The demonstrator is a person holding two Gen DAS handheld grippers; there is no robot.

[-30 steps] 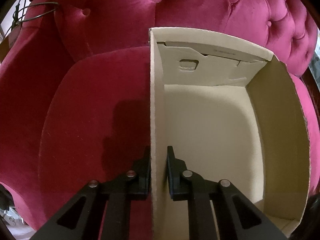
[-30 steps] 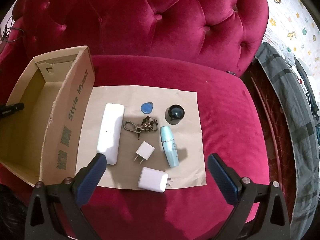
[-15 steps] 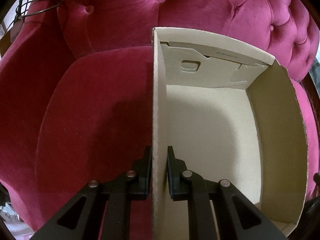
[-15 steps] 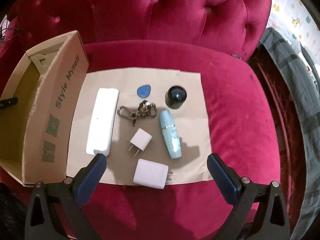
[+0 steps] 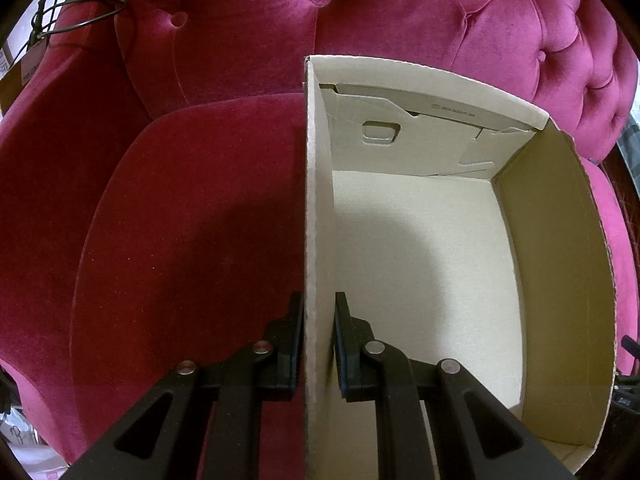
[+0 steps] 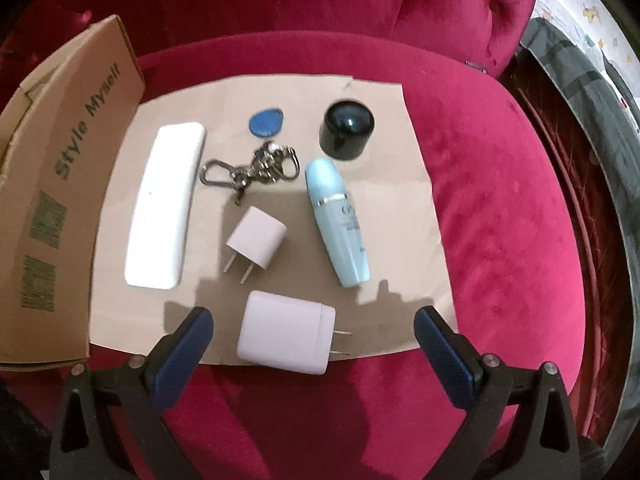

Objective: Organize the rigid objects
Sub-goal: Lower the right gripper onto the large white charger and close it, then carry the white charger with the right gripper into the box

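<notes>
My left gripper (image 5: 319,312) is shut on the left wall of an open, empty cardboard box (image 5: 420,264). The box (image 6: 60,184) stands at the left of the right wrist view. My right gripper (image 6: 312,316) is open and empty, low over a brown paper sheet (image 6: 400,184). On the sheet lie a large white charger (image 6: 286,338) between my fingers, a small white plug (image 6: 256,244), a long white case (image 6: 164,210), a light blue bottle (image 6: 338,218), a black cap (image 6: 347,130), a blue fob (image 6: 265,121) and a metal keychain (image 6: 252,172).
Everything rests on a tufted crimson velvet chair (image 6: 500,240). Its backrest (image 5: 320,20) rises behind the box. A grey garment (image 6: 592,92) lies to the right on the floor. A black wire (image 5: 80,12) hangs at the far left.
My right gripper has moved forward and down toward the sheet, so the objects look larger and the large charger now sits between its fingers. The left gripper keeps hold of the box wall.
</notes>
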